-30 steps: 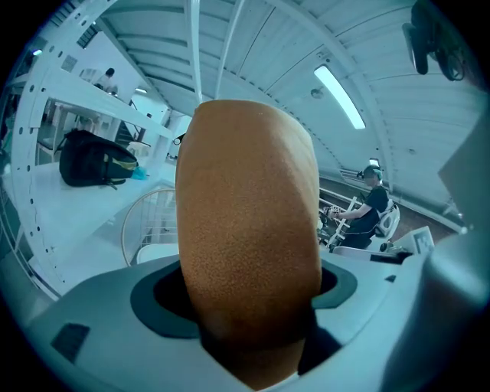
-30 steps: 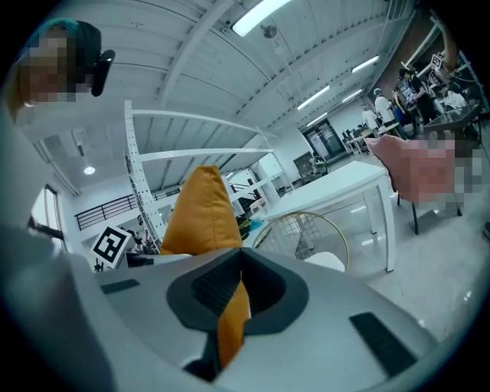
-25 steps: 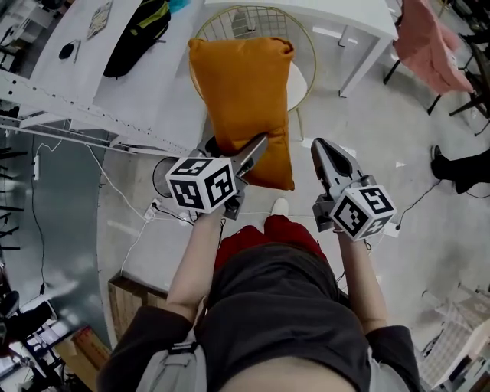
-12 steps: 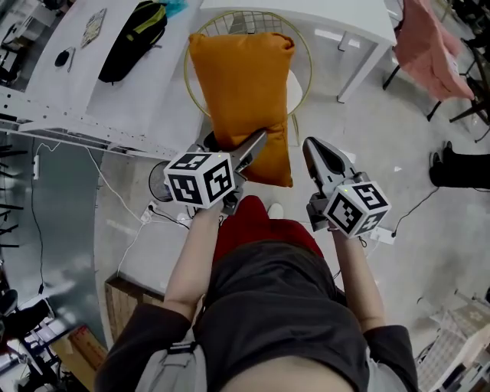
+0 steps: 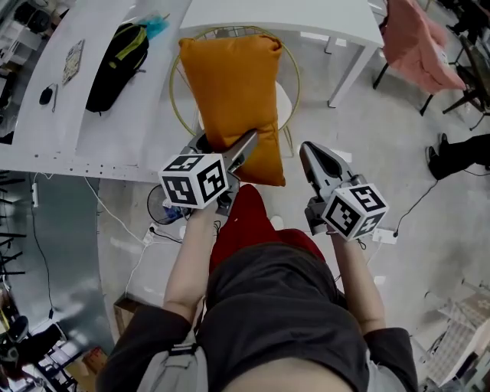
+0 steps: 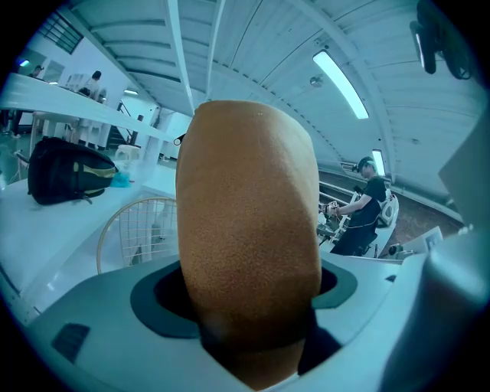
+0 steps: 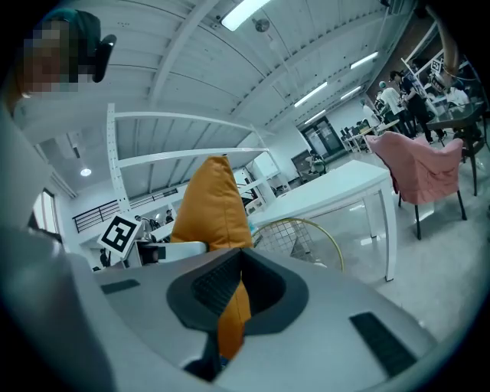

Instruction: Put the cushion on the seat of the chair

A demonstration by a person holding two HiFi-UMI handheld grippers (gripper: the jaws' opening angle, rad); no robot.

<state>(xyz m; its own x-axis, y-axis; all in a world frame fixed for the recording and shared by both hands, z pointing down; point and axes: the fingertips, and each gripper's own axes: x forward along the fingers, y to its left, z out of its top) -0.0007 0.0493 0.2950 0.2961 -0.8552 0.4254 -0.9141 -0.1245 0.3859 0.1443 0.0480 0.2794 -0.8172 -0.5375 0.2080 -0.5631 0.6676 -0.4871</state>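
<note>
An orange cushion hangs upright in front of me, over a gold wire chair with a white seat. My left gripper is shut on the cushion's near lower edge. In the left gripper view the cushion fills the space between the jaws, and the chair's wire back shows to its left. My right gripper floats just right of the cushion's lower corner, apart from it, tips together and holding nothing. From the right gripper view, the cushion stands ahead to the left of the chair.
A white table stands behind the chair, with its leg to the right. A black bag lies on a long white bench to the left. A pink-draped chair and a person's foot are at right. Cables and a round fan lie on the floor.
Both grippers and the cushion have moved forward towards the chair. The cushion now covers more of the chair's rim. My leg has stepped forward beneath the grippers.
</note>
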